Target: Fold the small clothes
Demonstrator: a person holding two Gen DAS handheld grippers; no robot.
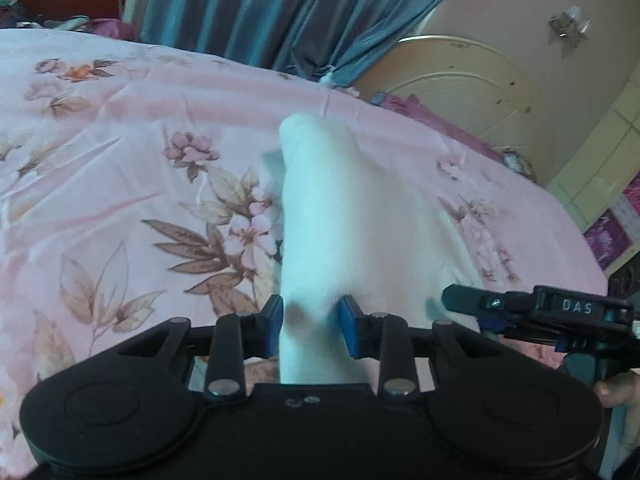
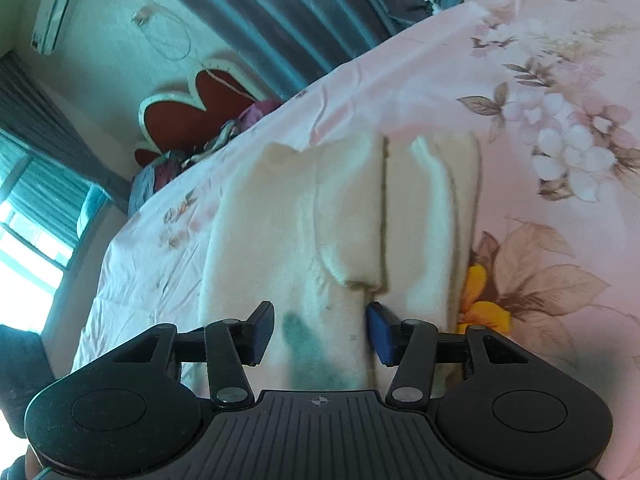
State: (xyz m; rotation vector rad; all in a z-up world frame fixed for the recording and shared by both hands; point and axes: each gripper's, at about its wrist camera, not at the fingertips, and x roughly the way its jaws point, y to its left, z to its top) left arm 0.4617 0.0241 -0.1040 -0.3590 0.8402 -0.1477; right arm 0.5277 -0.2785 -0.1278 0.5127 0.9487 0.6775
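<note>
A small white garment (image 1: 320,208) runs as a raised fold across the pink floral bedsheet (image 1: 120,128), away from my left gripper (image 1: 310,328). The cloth passes between the blue pads, which stand apart on either side of it. In the right wrist view the same cream garment (image 2: 304,208) lies on the sheet with one flap folded over to a straight edge near its middle. My right gripper (image 2: 320,332) hovers open over the near end, with cloth below and nothing pinched. The right gripper (image 1: 460,300) also shows side-on at the right edge of the left wrist view.
Blue curtains (image 1: 260,12) hang behind the bed. A cream headboard (image 1: 460,92) stands at the right. Crumpled clothes (image 2: 208,144) lie by a red heart-shaped cushion (image 2: 192,112) at the bed's far end. A window (image 2: 32,240) lies beyond the bed's edge, and a fingertip (image 1: 612,392) shows lower right.
</note>
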